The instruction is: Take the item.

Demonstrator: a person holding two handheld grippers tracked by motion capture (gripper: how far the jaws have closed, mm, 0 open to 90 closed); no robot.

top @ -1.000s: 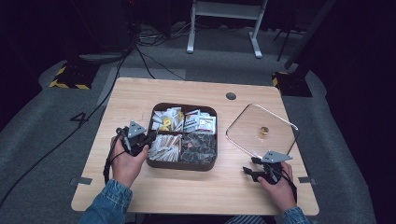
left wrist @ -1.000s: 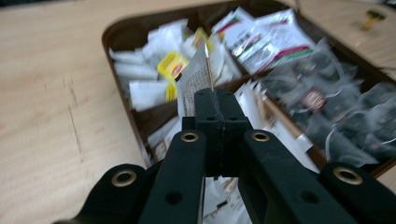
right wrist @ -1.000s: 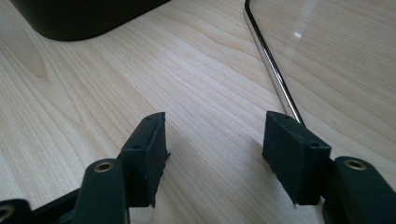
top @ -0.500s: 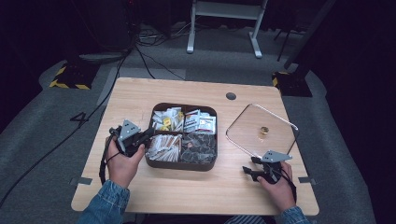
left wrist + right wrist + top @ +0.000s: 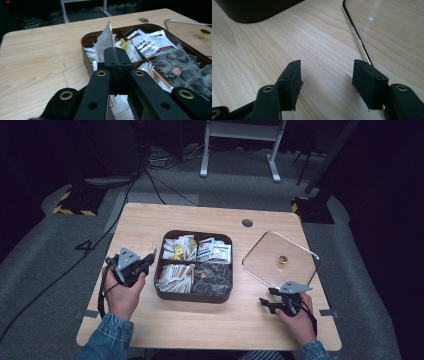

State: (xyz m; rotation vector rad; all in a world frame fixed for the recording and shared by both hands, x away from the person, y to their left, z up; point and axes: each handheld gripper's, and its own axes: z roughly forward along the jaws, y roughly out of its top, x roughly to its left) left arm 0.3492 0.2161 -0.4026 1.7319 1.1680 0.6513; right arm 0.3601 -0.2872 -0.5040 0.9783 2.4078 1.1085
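White paper sachet (image 5: 106, 41) sits pinched in the left hand-held gripper (image 5: 115, 53), just left of the tray (image 5: 162, 292). Lift gently, clear the rim, don't tear it. Right hand-held gripper (image 5: 327, 82) rests half-open and empty on the counter (image 5: 150, 220) beside the glass lid (image 5: 300, 251).

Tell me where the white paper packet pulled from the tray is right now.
The white paper packet is clamped upright in the left hand-held gripper, just beyond the left rim of the brown tray in the high view.

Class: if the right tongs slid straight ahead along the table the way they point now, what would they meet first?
Probably the metal rim of the clear glass lid, just ahead of the open right tongs; depth is uncertain.
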